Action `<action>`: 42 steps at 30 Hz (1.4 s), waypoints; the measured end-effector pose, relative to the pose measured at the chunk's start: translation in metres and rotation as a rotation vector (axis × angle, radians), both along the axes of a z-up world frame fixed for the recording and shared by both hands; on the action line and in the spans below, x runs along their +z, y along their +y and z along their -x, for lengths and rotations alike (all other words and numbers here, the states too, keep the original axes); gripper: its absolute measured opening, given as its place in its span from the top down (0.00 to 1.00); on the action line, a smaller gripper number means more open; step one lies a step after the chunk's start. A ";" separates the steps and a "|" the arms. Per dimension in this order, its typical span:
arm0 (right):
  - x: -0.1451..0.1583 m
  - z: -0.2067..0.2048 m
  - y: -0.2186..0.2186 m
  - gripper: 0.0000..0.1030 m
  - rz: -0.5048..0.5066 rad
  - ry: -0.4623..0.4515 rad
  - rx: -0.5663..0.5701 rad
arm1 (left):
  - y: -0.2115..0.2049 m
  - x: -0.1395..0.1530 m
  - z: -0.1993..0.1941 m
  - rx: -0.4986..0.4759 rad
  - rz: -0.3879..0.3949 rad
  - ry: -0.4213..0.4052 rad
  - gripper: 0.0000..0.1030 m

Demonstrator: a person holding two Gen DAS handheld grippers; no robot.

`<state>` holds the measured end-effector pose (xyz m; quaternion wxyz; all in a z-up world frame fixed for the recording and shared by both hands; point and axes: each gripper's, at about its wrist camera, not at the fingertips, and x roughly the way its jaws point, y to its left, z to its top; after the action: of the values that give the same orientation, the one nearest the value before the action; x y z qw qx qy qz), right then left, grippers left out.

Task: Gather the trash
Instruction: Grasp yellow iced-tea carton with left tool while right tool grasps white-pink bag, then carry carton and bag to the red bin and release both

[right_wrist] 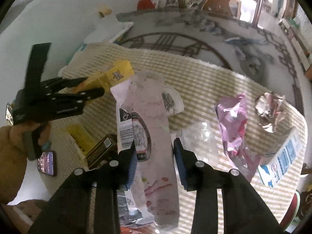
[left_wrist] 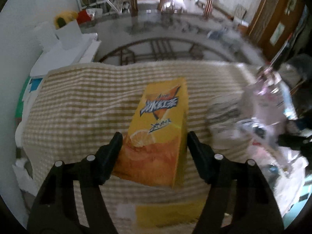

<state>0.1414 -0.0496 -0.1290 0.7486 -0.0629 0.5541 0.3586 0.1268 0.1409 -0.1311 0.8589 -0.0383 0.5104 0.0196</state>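
Surface: beige-and-cream checked cloth (right_wrist: 204, 74) spread over a round table (right_wrist: 301, 136), with a patterned grey floor (left_wrist: 175, 31) beyond it.
Pale pink wrapper (right_wrist: 156, 136): long and crumpled, standing up between the jaws of the right gripper (right_wrist: 154, 156); both blue pads look pressed against its sides, so it is pinched there.
Orange juice carton (left_wrist: 158, 128): lifted off the cloth, tilted away from the left-wrist camera, gripped at its lower sides by the left gripper (left_wrist: 154, 142), whose black fingers (left_wrist: 115, 142) bear on both edges.
Left hand (right_wrist: 29, 132): wrapped around the gripper's handle at the left edge of the right-wrist view, above a phone (right_wrist: 46, 162) with a lit screen.
Purple foil bag (right_wrist: 234, 128): lying crumpled on the cloth, right of the pink wrapper.
Milk carton (right_wrist: 280, 161): blue and white, on its side near the table's right edge.
Silver foil wad (right_wrist: 269, 111): just beyond the milk carton.
Clear plastic (right_wrist: 200, 136): flat on the cloth between the wrapper and the purple bag.
Yellow box (right_wrist: 80, 140): on the cloth at left, with a dark brown box (right_wrist: 101, 150) touching it.
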 end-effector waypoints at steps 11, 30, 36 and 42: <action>0.064 0.038 -0.058 0.66 -0.260 -0.103 -0.306 | -0.038 0.059 0.051 0.038 0.156 -0.141 0.97; 0.031 0.094 -0.137 0.66 -0.306 0.024 -0.552 | -0.023 -0.001 0.044 0.154 0.241 0.054 0.18; 0.031 0.098 -0.147 0.66 -0.304 0.024 -0.557 | -0.038 -0.024 0.019 0.170 0.230 0.147 0.29; 0.031 0.098 -0.163 0.66 -0.311 0.018 -0.581 | -0.041 -0.005 0.032 0.192 0.214 0.050 0.39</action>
<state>0.0436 -0.2130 -0.0979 0.8152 0.2159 0.4943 0.2110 0.0943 0.1001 -0.1356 0.8311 -0.1778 0.5247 0.0482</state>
